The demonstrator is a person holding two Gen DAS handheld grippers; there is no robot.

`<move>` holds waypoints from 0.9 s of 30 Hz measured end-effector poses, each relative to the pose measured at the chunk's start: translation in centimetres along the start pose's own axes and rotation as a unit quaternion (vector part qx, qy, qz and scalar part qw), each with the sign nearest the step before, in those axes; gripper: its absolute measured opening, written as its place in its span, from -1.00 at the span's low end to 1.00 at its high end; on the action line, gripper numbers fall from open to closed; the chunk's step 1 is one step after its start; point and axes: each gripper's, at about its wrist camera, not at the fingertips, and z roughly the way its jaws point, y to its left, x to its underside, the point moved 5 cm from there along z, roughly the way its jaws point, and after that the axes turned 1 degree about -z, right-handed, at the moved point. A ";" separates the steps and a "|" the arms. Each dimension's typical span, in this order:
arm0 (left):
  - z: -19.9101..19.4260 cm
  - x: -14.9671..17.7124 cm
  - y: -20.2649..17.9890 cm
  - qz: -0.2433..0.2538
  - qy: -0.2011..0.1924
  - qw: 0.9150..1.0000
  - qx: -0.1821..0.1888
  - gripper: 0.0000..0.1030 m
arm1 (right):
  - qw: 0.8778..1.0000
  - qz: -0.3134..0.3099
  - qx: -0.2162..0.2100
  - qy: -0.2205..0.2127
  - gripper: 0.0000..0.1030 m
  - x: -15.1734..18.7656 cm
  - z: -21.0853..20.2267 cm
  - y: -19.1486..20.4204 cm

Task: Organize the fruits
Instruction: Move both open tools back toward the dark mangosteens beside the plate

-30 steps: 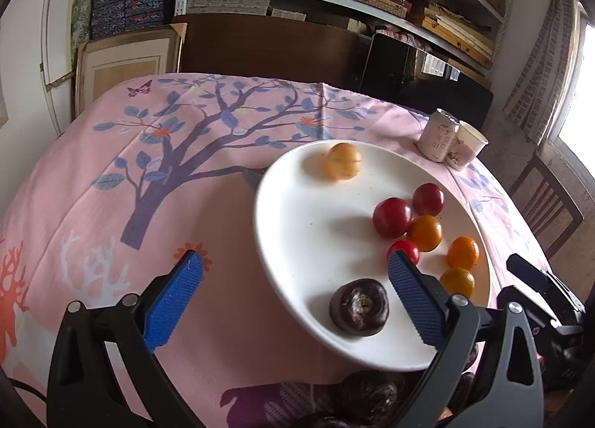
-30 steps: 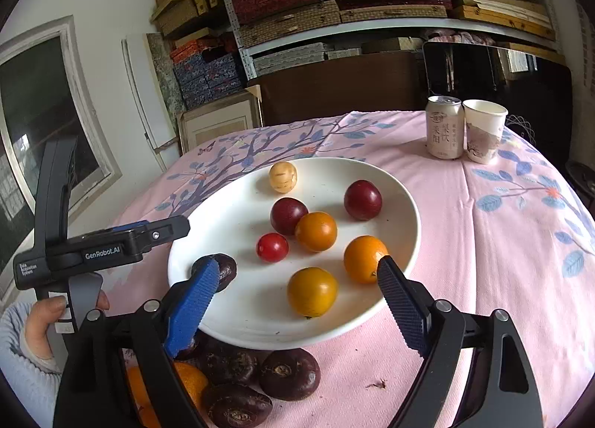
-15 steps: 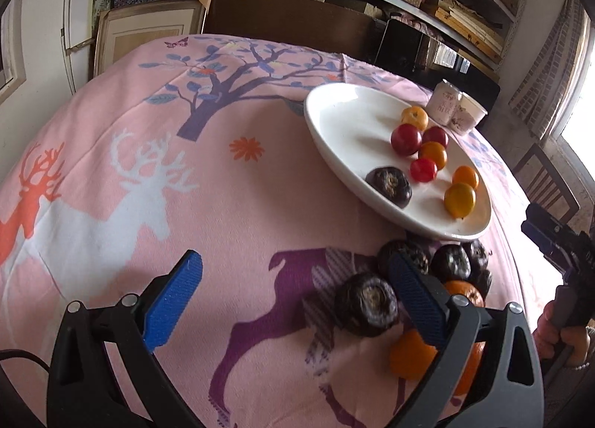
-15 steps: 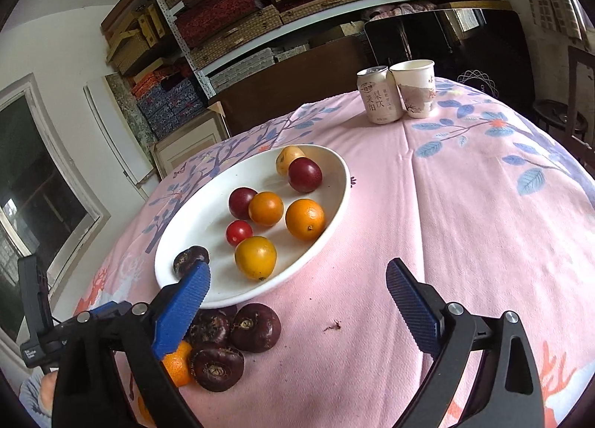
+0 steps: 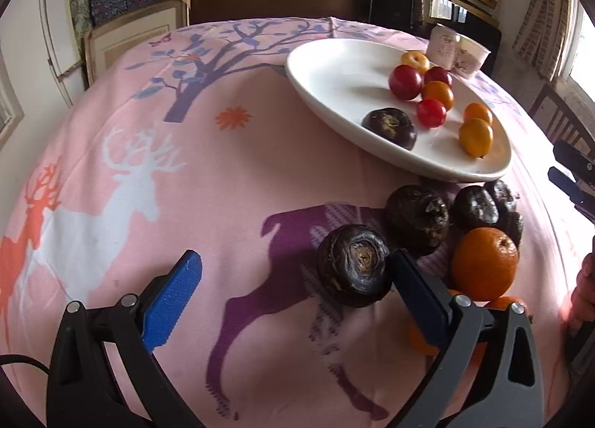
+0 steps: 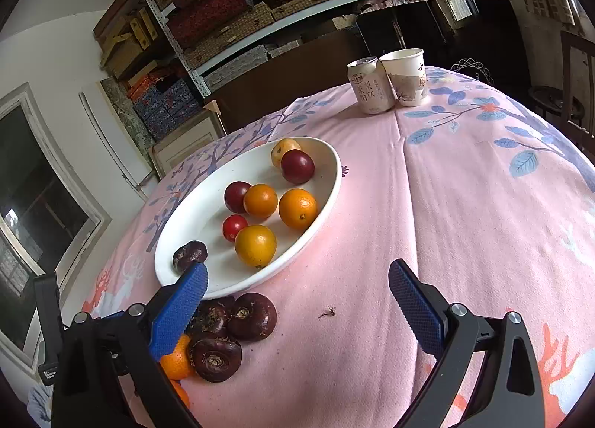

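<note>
On the pink tablecloth (image 5: 223,182), loose water chestnuts (image 5: 353,270) lie beside the white plate (image 5: 334,67). The left gripper (image 5: 293,279) gapes empty: centre it over the nearest chestnut, then close gently. The right gripper (image 6: 297,290), just opened, holds nothing.

A soft, matt pink cloth with printed deer and trees (image 5: 208,175) covers the table. The oval white plate (image 6: 186,227) looks glazed and glossy. The dark brown round fruits (image 5: 353,270) are rough and dull; the orange citrus (image 5: 485,262) is finely dimpled. The blue gripper pads (image 6: 178,310) seem to be ribbed plastic.
</note>
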 end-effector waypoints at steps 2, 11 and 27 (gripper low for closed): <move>-0.5 -0.2 1.3 -0.013 -0.013 0.999 -0.033 0.92 | 1.000 0.000 -0.001 0.000 0.92 0.0 0.0 0.0; 0.5 0.1 1.9 -0.017 0.012 0.999 -0.042 0.91 | 1.000 -0.017 -0.002 0.004 0.92 0.2 0.0 0.6; 0.9 0.2 2.3 -0.029 0.020 0.999 -0.030 0.92 | 0.984 -0.156 0.017 0.084 0.69 3.4 1.9 5.0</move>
